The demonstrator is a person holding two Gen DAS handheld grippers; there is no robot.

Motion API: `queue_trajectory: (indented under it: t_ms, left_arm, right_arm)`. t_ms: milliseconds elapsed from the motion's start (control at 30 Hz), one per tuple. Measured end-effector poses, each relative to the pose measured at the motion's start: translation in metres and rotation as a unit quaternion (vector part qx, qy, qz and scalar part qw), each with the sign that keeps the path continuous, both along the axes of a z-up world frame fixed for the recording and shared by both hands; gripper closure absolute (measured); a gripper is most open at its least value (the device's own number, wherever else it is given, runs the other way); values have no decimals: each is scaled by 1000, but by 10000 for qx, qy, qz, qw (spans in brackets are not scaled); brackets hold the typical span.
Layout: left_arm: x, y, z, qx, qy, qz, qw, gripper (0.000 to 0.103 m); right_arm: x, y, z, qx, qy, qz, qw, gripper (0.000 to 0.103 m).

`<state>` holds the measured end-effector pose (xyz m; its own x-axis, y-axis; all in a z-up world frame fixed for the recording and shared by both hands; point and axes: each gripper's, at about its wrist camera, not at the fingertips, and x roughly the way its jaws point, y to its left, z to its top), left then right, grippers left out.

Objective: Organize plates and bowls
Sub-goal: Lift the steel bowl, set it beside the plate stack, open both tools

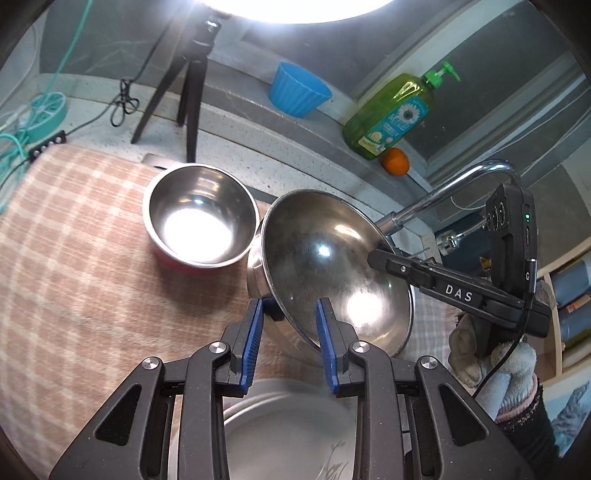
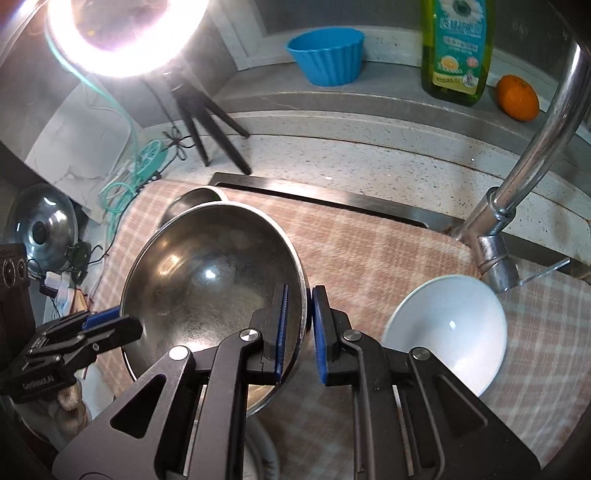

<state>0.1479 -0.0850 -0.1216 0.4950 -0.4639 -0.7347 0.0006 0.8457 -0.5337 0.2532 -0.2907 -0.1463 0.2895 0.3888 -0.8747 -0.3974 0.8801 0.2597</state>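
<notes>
Nearest, under the left gripper [image 1: 290,314]: a white plate [image 1: 280,424], partly hidden by the gripper's frame.

Left gripper: nearly closed, blue pads clamped on the near rim of the steel bowl [image 1: 332,258]; angled downward.

Right gripper [image 2: 299,325]: closed tight on the opposite rim of the same bowl, one pad inside, one outside; pointed steeply down. A gloved hand [image 1: 495,365] holds it.

Steel bowl: gripped by both grippers, tilted, lifted above the checked cloth [image 1: 74,258] that covers the table [image 2: 369,158].

Second steel bowl [image 1: 201,218]: upright on the cloth, just beyond and left of the held bowl, close to its rim.

White bowl [image 2: 448,328]: tilted, on the cloth right of the right gripper, below the faucet [image 2: 517,177].

Faucet: rises behind the held bowl, near the right gripper.

Further back on the table: tripod [image 1: 184,88] with ring light [image 2: 125,33], cables [image 1: 14,147].

Ledge at rear: blue cup [image 1: 299,92], green soap bottle [image 1: 391,118], orange [image 1: 396,161].

Far left in the right wrist view: pot lid [image 2: 42,225].
</notes>
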Motion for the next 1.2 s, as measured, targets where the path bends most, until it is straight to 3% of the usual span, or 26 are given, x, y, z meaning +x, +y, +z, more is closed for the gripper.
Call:
queue_trajectory:
  t_ms: [467, 1200]
  left_arm:
    - [-49, 72, 12, 137, -100, 47, 9998, 77]
    - [-107, 195, -22, 420, 300, 1021, 9934, 77]
  right_arm:
    - [-66, 72, 22, 118, -51, 166, 9998, 89]
    - [-138, 208, -25, 155, 372, 1108, 9930, 88]
